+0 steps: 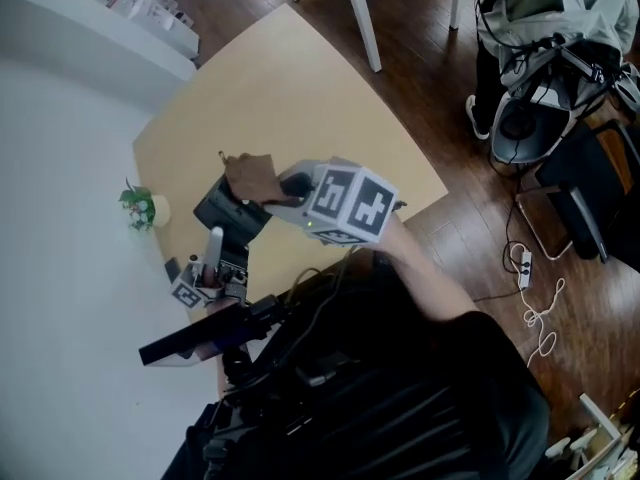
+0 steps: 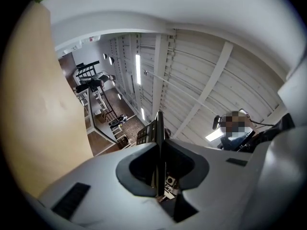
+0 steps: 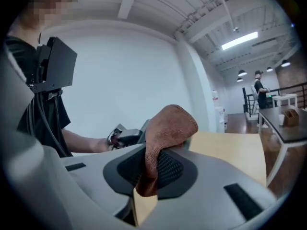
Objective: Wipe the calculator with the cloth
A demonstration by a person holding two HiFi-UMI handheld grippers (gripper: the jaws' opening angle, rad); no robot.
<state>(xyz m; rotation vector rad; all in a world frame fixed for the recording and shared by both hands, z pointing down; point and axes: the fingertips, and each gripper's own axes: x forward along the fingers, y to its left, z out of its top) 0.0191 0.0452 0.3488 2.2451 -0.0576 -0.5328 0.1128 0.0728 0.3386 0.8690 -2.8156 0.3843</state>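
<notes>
The left tool (image 2: 159, 150) is clamped on a thin, flat black calculator (image 2: 158, 128), seen edge-on between its jaws, over the smooth tan surface (image 1: 300, 98). The right tool (image 3: 156, 166) pinches a soft, nubby brown cloth (image 3: 170, 126), whose folded end bulges out just beside the calculator.

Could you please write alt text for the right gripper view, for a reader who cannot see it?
The right gripper is shut on a brown cloth, which bunches up above its jaws. Behind lie a tan table and a white wall; the person's forearm reaches in from the left.
</notes>
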